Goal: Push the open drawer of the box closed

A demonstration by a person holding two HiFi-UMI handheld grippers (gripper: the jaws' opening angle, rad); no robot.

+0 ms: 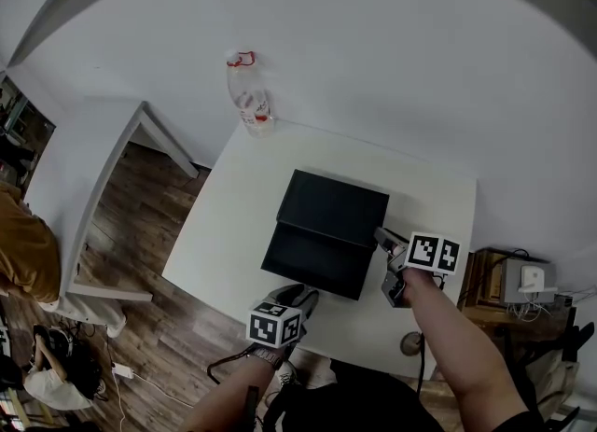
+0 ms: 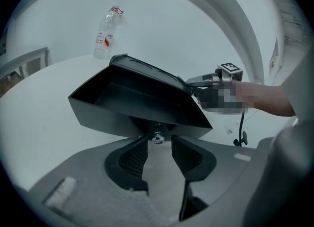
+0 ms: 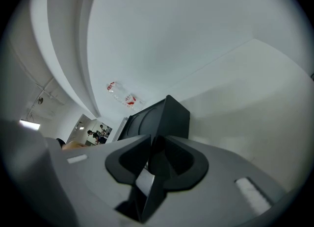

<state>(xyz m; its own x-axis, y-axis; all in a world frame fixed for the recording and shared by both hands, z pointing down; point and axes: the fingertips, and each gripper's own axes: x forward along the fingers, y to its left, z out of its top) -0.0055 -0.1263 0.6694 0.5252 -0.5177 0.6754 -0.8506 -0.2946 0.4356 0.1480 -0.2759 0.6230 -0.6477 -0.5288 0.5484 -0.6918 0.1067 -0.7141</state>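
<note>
While the white desk [image 1: 233,225] lies bare at the frame's left, the matte black box [image 1: 336,202] sits mid-desk, its drawer [image 1: 312,257] standing out toward the lower edge. My left tool [image 1: 300,298] is spread, with the drawer's small metal knob [image 2: 157,138] in the gap. My right tool [image 1: 382,237] pinches the box's right wall. A clear bottle [image 1: 250,94] stands at the far edge.

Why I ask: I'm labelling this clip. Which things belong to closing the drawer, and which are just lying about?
For the job: black box, gripped at its side by the right tool; its open drawer; left tool, open at the drawer's front.
Lying about: plastic bottle at the table's far edge; small round thing near the front edge.
</note>
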